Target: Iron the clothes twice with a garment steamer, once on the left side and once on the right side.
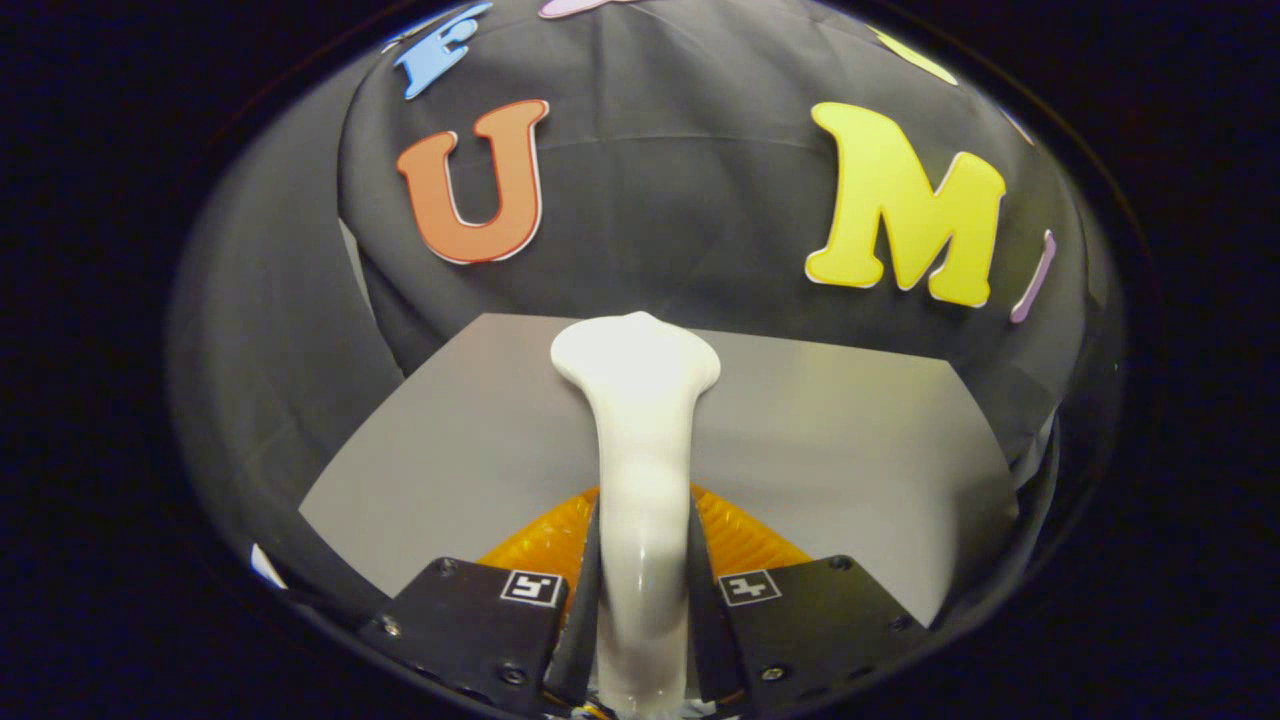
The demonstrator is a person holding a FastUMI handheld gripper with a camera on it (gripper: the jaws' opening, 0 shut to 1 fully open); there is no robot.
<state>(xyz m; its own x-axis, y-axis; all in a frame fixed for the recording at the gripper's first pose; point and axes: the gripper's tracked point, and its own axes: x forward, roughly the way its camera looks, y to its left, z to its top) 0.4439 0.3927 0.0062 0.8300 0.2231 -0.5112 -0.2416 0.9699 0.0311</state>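
My gripper (642, 585) is shut on the white garment steamer (640, 420), both fingers pressing on its slim handle. The steamer runs forward from between the fingers and widens into a flat head just ahead of them. Under the fingers shows the steamer's orange translucent part (735, 535), on both sides of the handle. The steamer head hangs over a grey sheet (850, 440) that lies flat below and beyond the fingers. I cannot tell whether this sheet is the garment or a table top.
The black cloth wall (660, 220) of the booth rises right behind the grey sheet and wraps around on both sides. The sheet's far edge meets the wall just beyond the steamer head.
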